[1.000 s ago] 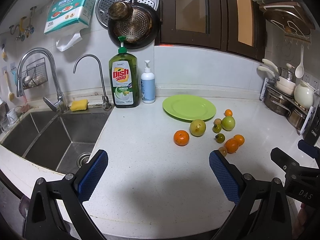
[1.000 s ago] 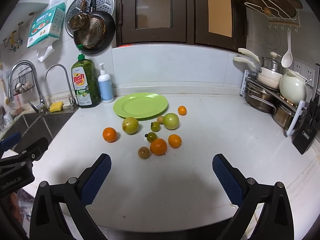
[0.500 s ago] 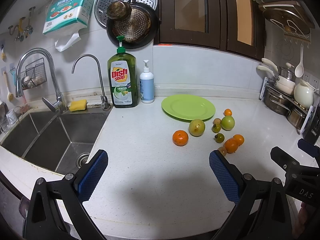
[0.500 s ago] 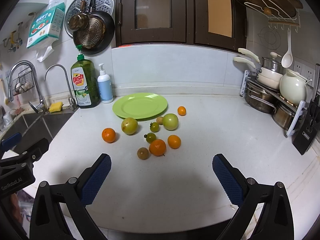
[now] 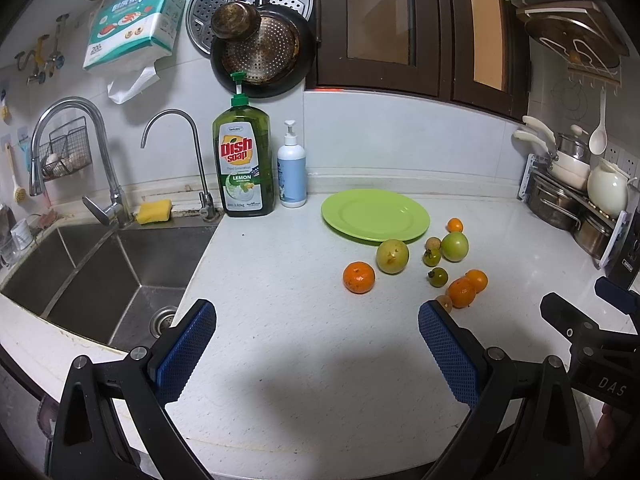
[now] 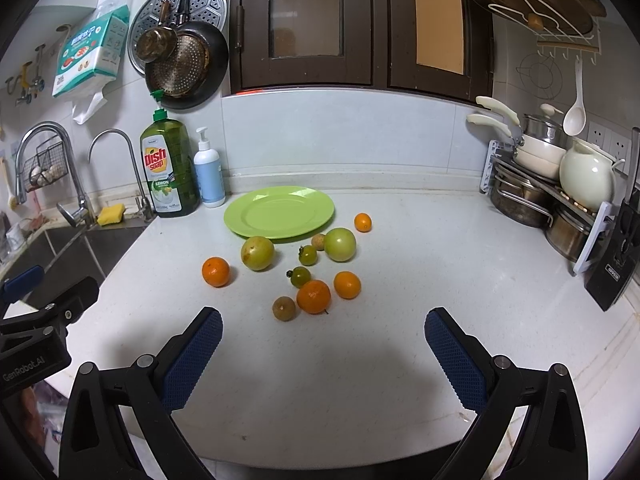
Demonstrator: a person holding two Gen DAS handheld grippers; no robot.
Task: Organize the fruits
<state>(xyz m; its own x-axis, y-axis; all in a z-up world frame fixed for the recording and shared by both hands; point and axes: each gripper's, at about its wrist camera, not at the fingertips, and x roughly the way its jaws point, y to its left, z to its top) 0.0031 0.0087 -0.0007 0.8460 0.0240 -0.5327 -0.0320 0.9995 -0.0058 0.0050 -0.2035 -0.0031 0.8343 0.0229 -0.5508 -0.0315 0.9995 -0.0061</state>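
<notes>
Both sets of tongs are held wide apart above the white counter (image 6: 400,240) with nothing between the blue pads — the left gripper (image 5: 316,344) near the sink (image 5: 100,272), the right gripper (image 6: 323,344) just short of the fruit. The fruit is scattered on the counter in front of the green plate (image 6: 279,211): a lone orange (image 6: 216,271) at the left, a yellow-green tomato (image 6: 257,253) just beside the plate rim, a green tomato (image 6: 340,244), smaller oranges and small dark-green tomatoes. The plate is seen empty — no fruit lies on it.

Bare counter (image 6: 320,360) lies open up to the scattered fruits (image 6: 313,296).
</notes>
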